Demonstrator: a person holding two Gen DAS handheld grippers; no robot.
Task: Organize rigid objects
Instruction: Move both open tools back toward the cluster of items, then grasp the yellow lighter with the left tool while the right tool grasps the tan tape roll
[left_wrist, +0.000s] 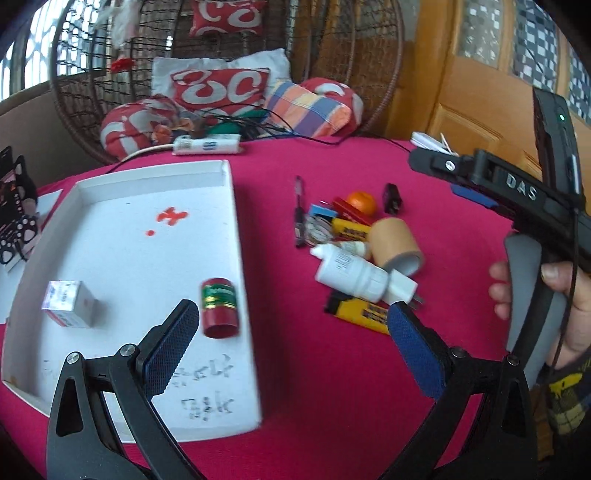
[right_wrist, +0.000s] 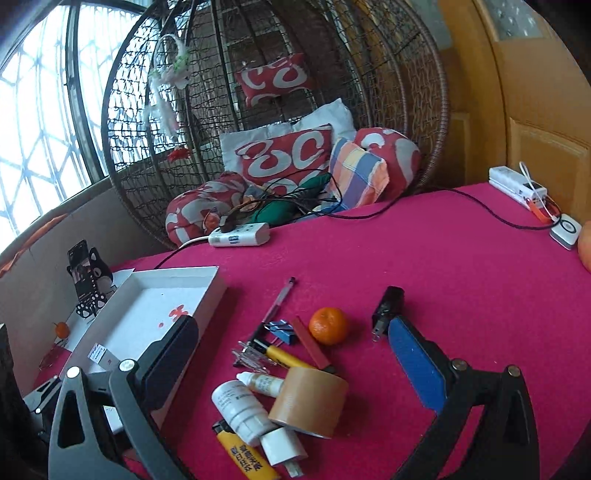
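1. We hold our left tool (left_wrist: 291, 332) spread wide and empty above the white tray (left_wrist: 229, 173), which lies toward the counter's left edge; in it sit a red can (left_wrist: 219, 307) and a small box (left_wrist: 68, 303), apparently already sorted.
2. Our right tool (right_wrist: 291, 354), also spread and empty, hovers over the unsorted pile mid-counter: white bottle (right_wrist: 240, 410), tape roll (right_wrist: 310, 400), yellow lighter (right_wrist: 245, 458), orange (right_wrist: 328, 325), likely choosing the next pick.

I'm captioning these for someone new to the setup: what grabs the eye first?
The bright pink tablecloth dominates. On it, a jumble of small things surrounds a brown tape roll and an orange fruit. Left of it, a white tray holds a red can and small box.
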